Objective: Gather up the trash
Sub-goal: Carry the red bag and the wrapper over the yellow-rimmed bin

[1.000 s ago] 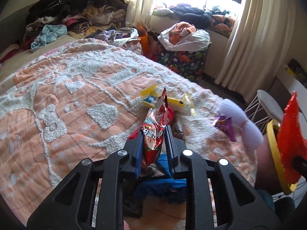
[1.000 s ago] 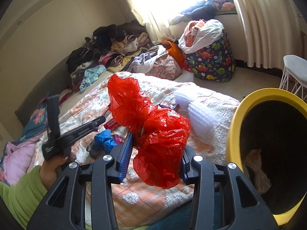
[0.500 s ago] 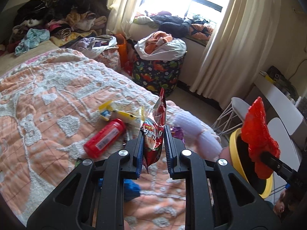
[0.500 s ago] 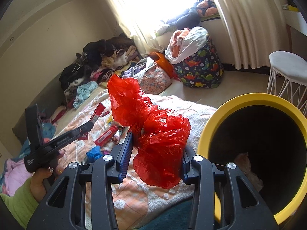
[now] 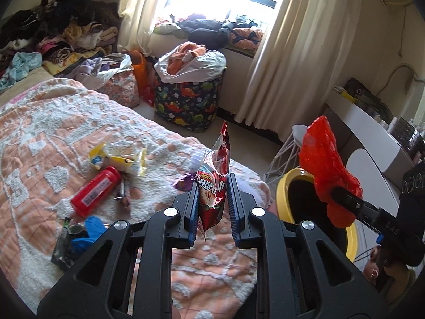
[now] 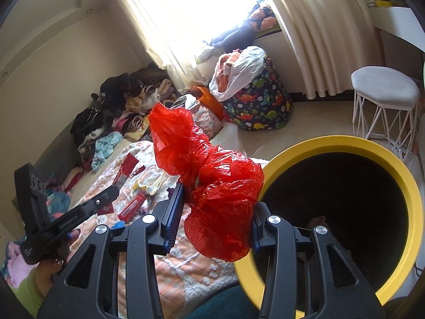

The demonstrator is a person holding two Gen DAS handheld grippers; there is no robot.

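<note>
My left gripper (image 5: 212,186) is shut on a red snack wrapper (image 5: 213,178) and holds it above the bed's foot. My right gripper (image 6: 216,194) is shut on a crumpled red plastic bag (image 6: 215,186), just left of the yellow-rimmed bin (image 6: 345,143). In the left wrist view the red bag (image 5: 326,170) hangs over the bin's rim (image 5: 283,188). On the bed lie a red bottle (image 5: 95,194), a yellow wrapper (image 5: 119,158), a purple wrapper (image 5: 184,183) and a blue item (image 5: 87,230).
The orange and white bedspread (image 5: 53,138) fills the left. A dinosaur-print laundry bag (image 5: 191,98) stands on the floor by the curtain. A white wire stool (image 6: 382,101) stands behind the bin. Clothes (image 5: 53,34) are piled at the bed's head.
Both grippers have swung right toward the bin with their loads. The bin's opening now looms larger in the right wrist view. The red bottle has come into view on the bed.
</note>
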